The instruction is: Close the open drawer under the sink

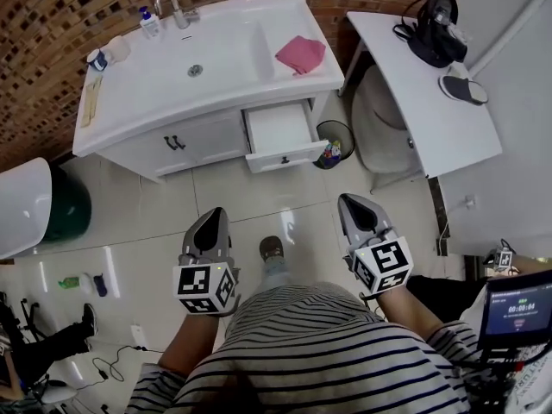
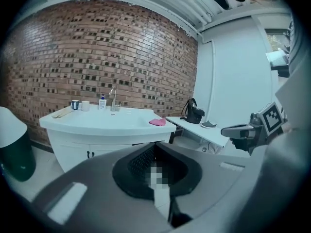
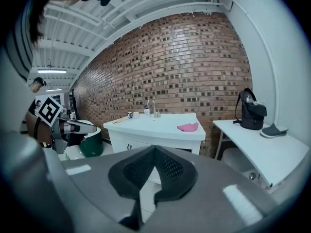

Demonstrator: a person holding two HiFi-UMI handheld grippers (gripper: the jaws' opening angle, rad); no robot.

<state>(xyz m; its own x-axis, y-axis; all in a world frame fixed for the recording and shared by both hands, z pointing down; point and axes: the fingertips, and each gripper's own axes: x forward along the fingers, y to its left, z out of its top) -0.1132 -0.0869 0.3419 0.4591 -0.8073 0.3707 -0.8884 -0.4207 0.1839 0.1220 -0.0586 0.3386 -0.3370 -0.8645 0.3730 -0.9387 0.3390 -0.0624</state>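
Pushing off-centre is the risk; the drawer [image 1: 279, 132] could be skewed and jammed; left gripper [image 1: 210, 227] and right gripper [image 1: 360, 216] are held well back, jaws together, empty.

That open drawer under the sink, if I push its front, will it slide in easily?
Probably: the drawer looks empty, so likely light. Its white front panel looks rigid, so it shouldn't flex. Pushing near the small central handle should keep it from skewing.

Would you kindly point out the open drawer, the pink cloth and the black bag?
open drawer [image 1: 278, 128], head view, its white inside floor.
pink cloth [image 1: 300, 54], head view, middle of the cloth.
black bag [image 1: 434, 40], head view, middle of its body.
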